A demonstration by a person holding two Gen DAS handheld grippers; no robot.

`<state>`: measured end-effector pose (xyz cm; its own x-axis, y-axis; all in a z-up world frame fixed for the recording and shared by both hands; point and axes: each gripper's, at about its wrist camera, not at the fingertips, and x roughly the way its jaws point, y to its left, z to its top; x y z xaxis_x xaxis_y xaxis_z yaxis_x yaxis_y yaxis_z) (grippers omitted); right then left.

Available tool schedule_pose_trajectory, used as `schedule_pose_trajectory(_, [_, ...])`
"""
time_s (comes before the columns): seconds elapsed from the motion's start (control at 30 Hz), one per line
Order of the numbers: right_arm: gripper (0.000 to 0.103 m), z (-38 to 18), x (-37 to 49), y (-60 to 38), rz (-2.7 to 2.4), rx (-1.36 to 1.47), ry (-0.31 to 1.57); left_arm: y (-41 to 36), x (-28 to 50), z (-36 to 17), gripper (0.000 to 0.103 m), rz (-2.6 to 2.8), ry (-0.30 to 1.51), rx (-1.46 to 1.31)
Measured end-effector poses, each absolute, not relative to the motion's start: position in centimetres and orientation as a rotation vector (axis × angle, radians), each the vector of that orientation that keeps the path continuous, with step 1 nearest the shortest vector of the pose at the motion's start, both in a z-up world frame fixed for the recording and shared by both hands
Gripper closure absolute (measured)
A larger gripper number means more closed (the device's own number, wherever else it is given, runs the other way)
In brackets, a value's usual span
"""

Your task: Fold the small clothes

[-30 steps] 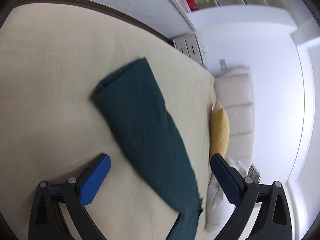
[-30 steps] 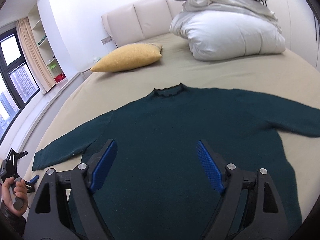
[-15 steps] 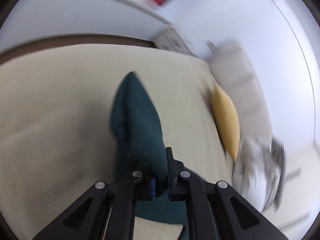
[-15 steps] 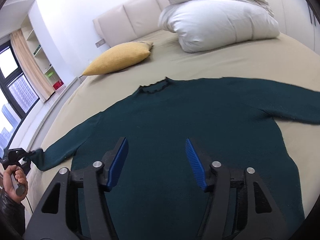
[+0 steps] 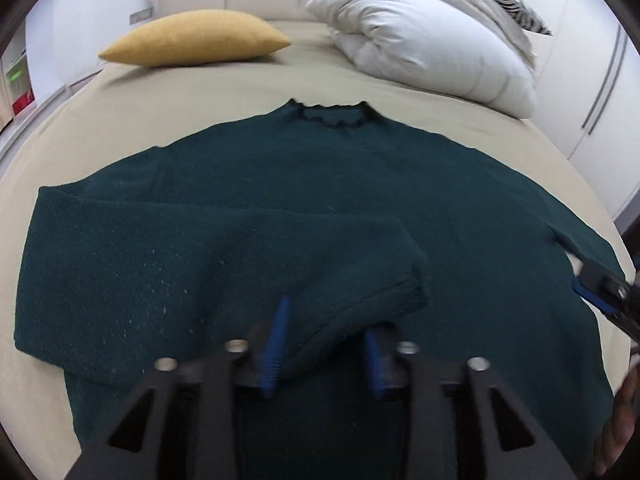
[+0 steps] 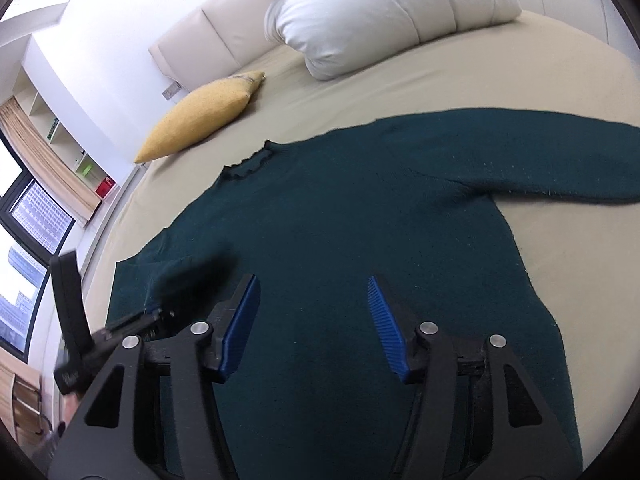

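Observation:
A dark green sweater (image 5: 360,184) lies flat on the beige bed (image 5: 240,80), collar (image 5: 330,114) towards the headboard. Its left sleeve (image 5: 200,264) is folded across the chest. The cuff of that sleeve lies loose between the blue pads of my left gripper (image 5: 326,344), whose jaws are opening. In the right wrist view the left gripper (image 6: 152,314) shows blurred at the cuff. My right gripper (image 6: 314,320) hovers over the sweater's (image 6: 360,220) lower body with its jaws opening and only flat cloth beneath. The other sleeve (image 6: 540,160) stretches out to the right.
A yellow pillow (image 5: 192,38) and a white duvet (image 5: 420,44) with a zebra pillow on it lie by the headboard. Wardrobe doors (image 5: 600,92) stand to the right of the bed. A window (image 6: 24,240) and shelves (image 6: 68,136) are to the left.
My left gripper shut on the sleeve cuff, swung it across onto the sweater's chest and has opened. My right gripper sank closer to the sweater with narrower jaws.

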<state>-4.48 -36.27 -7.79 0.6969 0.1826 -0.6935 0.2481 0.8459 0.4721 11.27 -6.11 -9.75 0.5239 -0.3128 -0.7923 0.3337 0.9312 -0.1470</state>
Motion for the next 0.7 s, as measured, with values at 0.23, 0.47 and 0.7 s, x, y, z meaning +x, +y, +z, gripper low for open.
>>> schedule_pose_trajectory(0.23, [0.036,-9.4,0.0,-34.1,0.136,0.717,0.881,-1.8,8.0,-6.5,0.015,-0.401,0.842,-0.05])
schedule_pose_trajectory(0.47, [0.043,-12.8,7.5,-28.0,0.25,0.698,1.056,6.7,8.8,-6.7,0.016,-0.296,0.853,-0.304])
schedule_pose_trajectory(0.7, [0.095,-12.1,10.1,-23.7,0.174,0.433,1.075,13.5,9.6,-6.8,0.021,-0.185,0.836,-0.464])
